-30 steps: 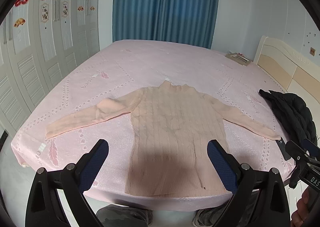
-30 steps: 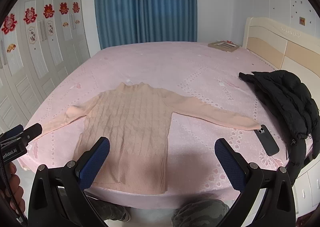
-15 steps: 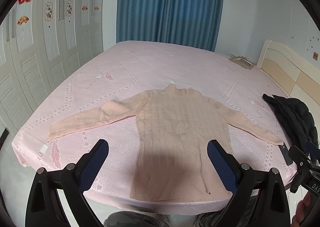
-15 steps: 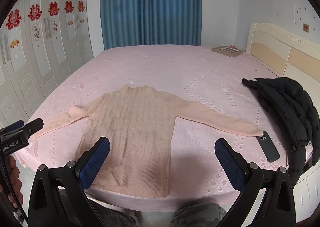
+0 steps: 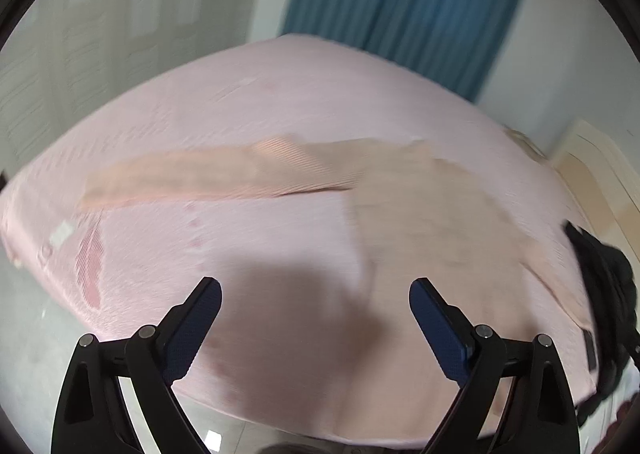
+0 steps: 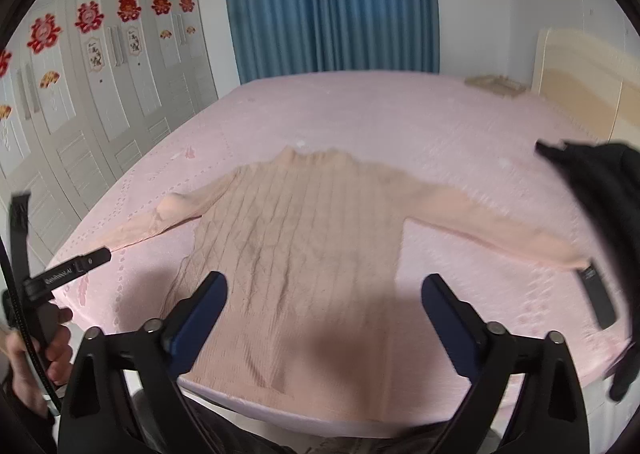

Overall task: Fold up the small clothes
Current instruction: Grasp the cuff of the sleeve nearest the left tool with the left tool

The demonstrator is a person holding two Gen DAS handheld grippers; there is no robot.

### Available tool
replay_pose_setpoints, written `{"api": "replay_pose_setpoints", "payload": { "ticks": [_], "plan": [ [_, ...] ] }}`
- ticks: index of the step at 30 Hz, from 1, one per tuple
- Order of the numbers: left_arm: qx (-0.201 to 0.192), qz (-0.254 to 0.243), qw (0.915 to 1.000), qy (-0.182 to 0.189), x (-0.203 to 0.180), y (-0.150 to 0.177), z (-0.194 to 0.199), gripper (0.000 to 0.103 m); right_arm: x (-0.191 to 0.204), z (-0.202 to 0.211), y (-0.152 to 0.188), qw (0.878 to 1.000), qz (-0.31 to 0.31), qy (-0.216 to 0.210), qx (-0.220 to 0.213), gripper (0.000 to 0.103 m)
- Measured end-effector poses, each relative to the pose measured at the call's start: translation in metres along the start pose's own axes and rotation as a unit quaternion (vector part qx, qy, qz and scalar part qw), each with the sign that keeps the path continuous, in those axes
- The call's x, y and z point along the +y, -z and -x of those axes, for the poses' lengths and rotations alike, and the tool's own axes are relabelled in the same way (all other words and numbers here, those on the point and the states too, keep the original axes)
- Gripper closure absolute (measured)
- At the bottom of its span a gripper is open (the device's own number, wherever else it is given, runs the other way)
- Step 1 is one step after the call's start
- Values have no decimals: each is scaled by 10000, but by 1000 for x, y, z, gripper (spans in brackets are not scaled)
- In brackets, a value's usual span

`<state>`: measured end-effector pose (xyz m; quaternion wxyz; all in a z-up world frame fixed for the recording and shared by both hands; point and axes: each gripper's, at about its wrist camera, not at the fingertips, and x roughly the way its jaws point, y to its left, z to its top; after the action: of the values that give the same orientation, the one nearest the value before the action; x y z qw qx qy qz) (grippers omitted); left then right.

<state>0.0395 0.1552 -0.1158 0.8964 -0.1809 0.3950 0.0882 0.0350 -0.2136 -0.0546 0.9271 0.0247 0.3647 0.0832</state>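
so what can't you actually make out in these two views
- Left wrist view: sweater knit pattern and bedspread print lost to motion blur.
- Right wrist view: sweater hem partly behind the jaws.
- Right wrist view: phone and black jacket smeared; jacket cut by the frame edge.

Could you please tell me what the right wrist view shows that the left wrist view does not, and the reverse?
Only the right wrist view shows the red decorations on the wardrobe doors, the sweater's collar, and the left gripper in the person's hand. Only the left wrist view, which is blurred, shows the floor beside the bed. Both show the sweater spread flat on the pink bed, the blue curtain and the black jacket.
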Motion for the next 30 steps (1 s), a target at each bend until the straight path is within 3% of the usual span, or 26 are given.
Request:
{"api": "replay_pose_setpoints", "payload": {
  "ticks": [5, 10, 14, 18, 23, 26, 30],
  "plan": [
    [-50, 809, 9957, -448, 77, -6, -44, 22, 2, -55, 5, 9994, -158, -152, 269, 15],
    [-141, 1524, 9862, -635, 137, -22, -74, 29, 8, -104, -1, 9988, -156, -212, 401, 15],
    [-429, 1621, 9811, -970, 164, -34, -88, 30, 12, -137, -13, 9987, -110, -236, 449, 15],
    [-626, 2008, 9684, -1342, 191, -45, -96, 37, 7, -163, -23, 9986, -177, -245, 440, 15],
    [-531, 2027, 9591, -1901, 194, -61, -106, 52, -19, -177, -23, 9977, -531, -257, 329, 15],
    [-450, 1738, 9569, -2283, 190, -77, -119, 93, -43, -176, -17, 9959, -804, -280, 306, 15],
    [-565, 1266, 9605, -2413, 163, -98, -107, 93, -67, -166, -15, 9941, -1047, -225, 138, 15]
  ]
}}
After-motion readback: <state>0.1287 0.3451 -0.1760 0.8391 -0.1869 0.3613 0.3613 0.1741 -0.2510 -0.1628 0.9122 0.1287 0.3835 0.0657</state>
